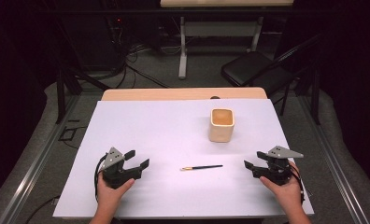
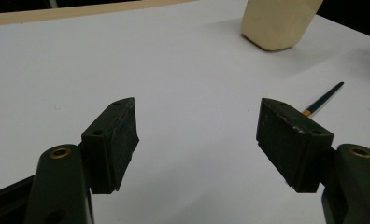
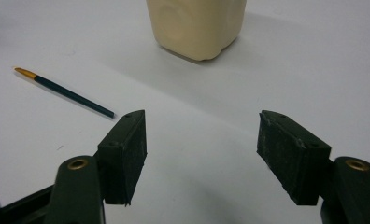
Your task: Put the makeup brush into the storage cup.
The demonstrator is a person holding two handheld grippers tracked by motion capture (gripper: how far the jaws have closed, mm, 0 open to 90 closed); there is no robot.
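A thin paintbrush [image 1: 202, 167] lies flat on the white table cover [image 1: 145, 126], between the 2 grippers and touching neither. Its dark handle points toward the right gripper [image 1: 251, 168], its gold ferrule end toward the left gripper [image 1: 140, 158]. Both grippers sit low near the table's near edge, each with jaws spread wide and nothing between them. A cream square cup [image 1: 221, 124] stands upright beyond the paintbrush, well apart from it. Nothing lies between either gripper and the paintbrush. Past the far table edge stand a black folding chair [image 1: 253, 70] and loose cables [image 1: 131, 58] on the floor.
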